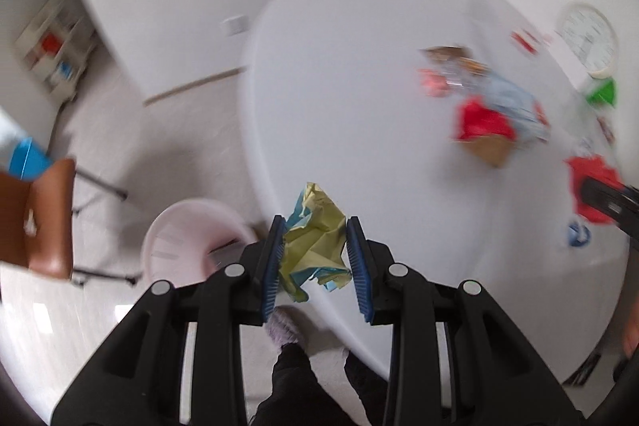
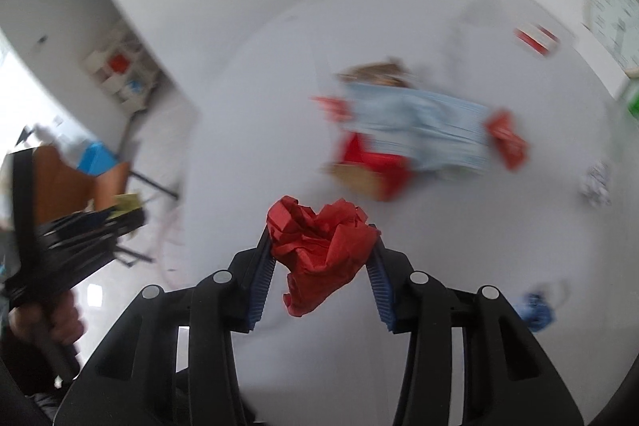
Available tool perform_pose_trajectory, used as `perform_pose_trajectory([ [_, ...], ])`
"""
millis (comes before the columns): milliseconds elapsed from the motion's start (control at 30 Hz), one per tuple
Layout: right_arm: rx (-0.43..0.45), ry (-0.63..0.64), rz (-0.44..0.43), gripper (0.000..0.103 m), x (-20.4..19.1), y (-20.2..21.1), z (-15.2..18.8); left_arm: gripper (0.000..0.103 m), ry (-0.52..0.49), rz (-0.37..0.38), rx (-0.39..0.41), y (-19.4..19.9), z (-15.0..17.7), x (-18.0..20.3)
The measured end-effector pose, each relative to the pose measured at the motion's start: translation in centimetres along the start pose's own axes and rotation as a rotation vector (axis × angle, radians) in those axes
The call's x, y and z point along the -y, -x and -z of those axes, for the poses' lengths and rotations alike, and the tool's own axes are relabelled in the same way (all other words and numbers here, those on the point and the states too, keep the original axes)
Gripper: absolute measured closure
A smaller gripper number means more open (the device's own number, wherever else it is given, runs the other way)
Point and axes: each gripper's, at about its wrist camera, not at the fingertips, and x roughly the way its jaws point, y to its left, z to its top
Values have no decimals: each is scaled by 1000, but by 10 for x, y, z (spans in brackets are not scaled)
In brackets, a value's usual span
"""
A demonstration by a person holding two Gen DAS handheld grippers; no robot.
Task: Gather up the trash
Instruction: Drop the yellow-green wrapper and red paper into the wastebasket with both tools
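My left gripper (image 1: 315,232) is shut on a crumpled yellow and light-blue paper wad (image 1: 315,246), held above the near left edge of the white table (image 1: 339,86). A pink bin (image 1: 191,246) stands on the floor just left of it. My right gripper (image 2: 319,242) is shut on a crumpled red paper wad (image 2: 319,250) above the table. In the right wrist view the left gripper (image 2: 120,214) shows at far left, in a hand (image 2: 52,318). More trash lies farther back: a blue face mask (image 2: 423,134), a red and brown carton (image 2: 371,166) and a red scrap (image 2: 509,140).
A crumpled blue piece (image 2: 535,308) and a white crumpled piece (image 2: 597,182) lie on the table at the right. A round clock (image 1: 589,38) and a green object (image 1: 601,92) sit at the far right. A brown chair (image 1: 44,222) stands left; a person's legs (image 1: 295,378) show below.
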Motion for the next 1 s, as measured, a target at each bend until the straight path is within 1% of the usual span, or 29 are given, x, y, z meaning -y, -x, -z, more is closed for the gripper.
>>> perform_pose_trajectory([
  [67, -6, 48, -34, 58, -36, -5, -5, 72, 47, -25, -28, -11, 6, -38],
  [133, -18, 95, -56, 58, -68, -14, -10, 72, 67, -53, -52, -23, 12, -69],
  [200, -28, 132, -71, 58, -93, -21, -12, 72, 82, -56, -91, -42, 19, -99],
  [267, -47, 169, -88, 58, -120, -30, -14, 65, 104, -55, -139, -64, 26, -126],
  [300, -53, 185, -94, 57, -131, -34, -14, 59, 114, -55, -159, -74, 29, -136],
  [333, -62, 200, -95, 57, -141, -38, -15, 56, 127, -61, -185, -86, 34, -148],
  [367, -71, 223, -95, 57, -156, -44, -16, 54, 133, -62, -201, -93, 37, -156],
  [433, -85, 249, -95, 57, -174, -52, -16, 43, 144, -57, -233, -104, 41, -167],
  [467, -91, 258, -95, 57, -181, -55, -17, 40, 154, -50, -241, -108, 45, -173],
  [533, -101, 271, -100, 57, -191, -60, -17, 31, 165, -46, -241, -110, 47, -180],
  [633, -114, 282, -102, 57, -206, -68, -15, 23, 172, -33, -232, -109, 49, -183],
  [767, -131, 298, -109, 57, -219, -79, -15, 23, 178, -20, -217, -100, 46, -190],
  [833, -140, 304, -112, 57, -224, -86, -15, 22, 190, -22, -196, -88, 44, -194],
  [900, -154, 314, -117, 57, -231, -97, -17, 21, 207, -42, -171, -71, 41, -200],
  [1000, -176, 334, -128, 56, -244, -116, -20, 13, 238, -80, -111, -42, 40, -214],
])
